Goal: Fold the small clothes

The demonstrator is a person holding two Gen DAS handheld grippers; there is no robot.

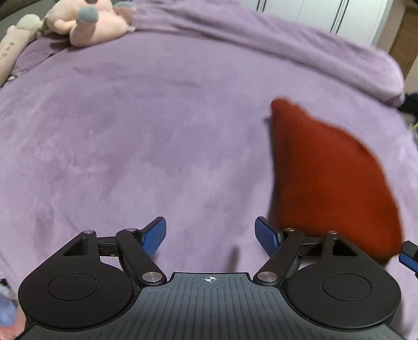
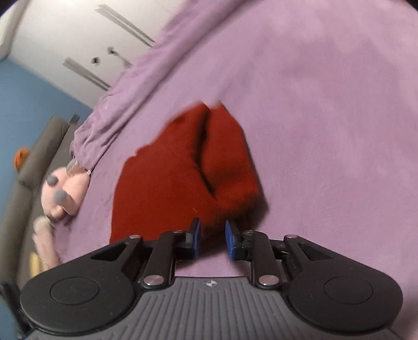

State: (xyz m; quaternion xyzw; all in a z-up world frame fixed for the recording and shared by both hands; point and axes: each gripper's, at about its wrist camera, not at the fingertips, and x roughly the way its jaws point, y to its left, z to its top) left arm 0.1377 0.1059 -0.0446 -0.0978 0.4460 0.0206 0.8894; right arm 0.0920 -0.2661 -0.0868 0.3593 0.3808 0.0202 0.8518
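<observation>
A small red garment [image 1: 326,172] lies folded on the purple bedspread [image 1: 130,130], to the right of my left gripper [image 1: 210,236], which is open and empty above the cover. In the right wrist view the red garment [image 2: 183,170] shows a fold crease down its middle. My right gripper [image 2: 213,239] has its blue pads close together around the garment's near edge, with red cloth between them. The tip of the right gripper [image 1: 408,255] shows at the garment's lower right corner in the left wrist view. Both views are motion-blurred.
A pink plush toy [image 1: 91,23] and a beige plush [image 1: 15,44] lie at the far left of the bed; the pink plush also shows in the right wrist view [image 2: 65,188]. White wardrobe doors [image 1: 326,15] stand beyond the bed's far edge. A grey sofa [image 2: 31,167] is at left.
</observation>
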